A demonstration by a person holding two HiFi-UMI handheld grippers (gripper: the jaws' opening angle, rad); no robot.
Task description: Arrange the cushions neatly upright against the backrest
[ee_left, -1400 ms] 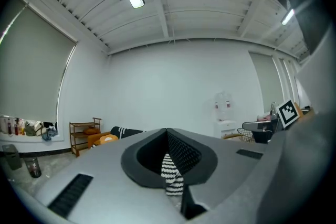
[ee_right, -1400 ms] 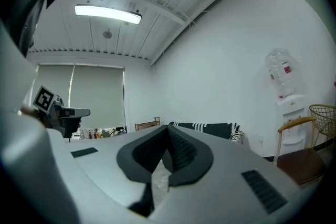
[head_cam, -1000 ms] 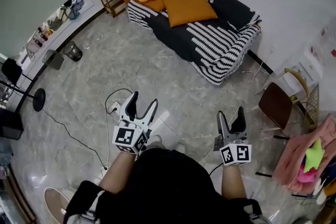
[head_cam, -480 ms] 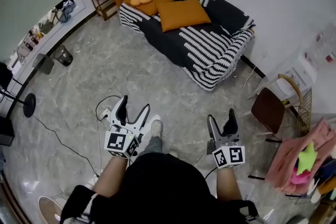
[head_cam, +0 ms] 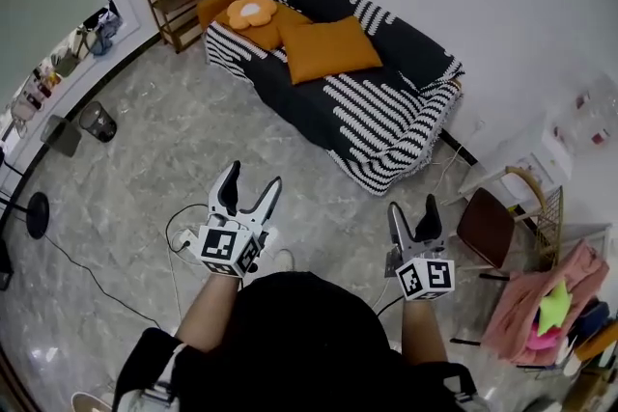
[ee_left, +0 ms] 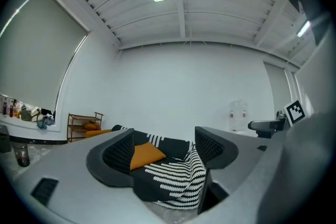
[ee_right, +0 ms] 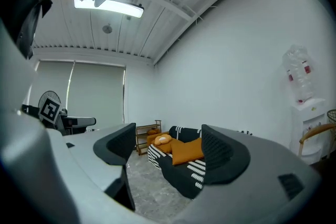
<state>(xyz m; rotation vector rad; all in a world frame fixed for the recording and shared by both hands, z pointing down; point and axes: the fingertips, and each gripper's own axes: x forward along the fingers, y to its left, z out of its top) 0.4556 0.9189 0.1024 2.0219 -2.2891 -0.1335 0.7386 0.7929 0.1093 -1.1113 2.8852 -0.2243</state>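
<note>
Left gripper (head_cam: 253, 179) and right gripper (head_cam: 413, 206) have just been opening; jaws wide, nothing between. Open marble floor (head_cam: 164, 140) lies ahead. On the striped sofa (head_cam: 386, 106) by the wall, an orange cushion (head_cam: 328, 48) lies on the seat, and a flower cushion (head_cam: 252, 11) tops another.

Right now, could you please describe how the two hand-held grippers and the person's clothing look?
The left hand-held gripper and right hand-held gripper each have two grey-and-black tapered jaws and a white cube bearing black square markers. The person wears a black top.
</note>
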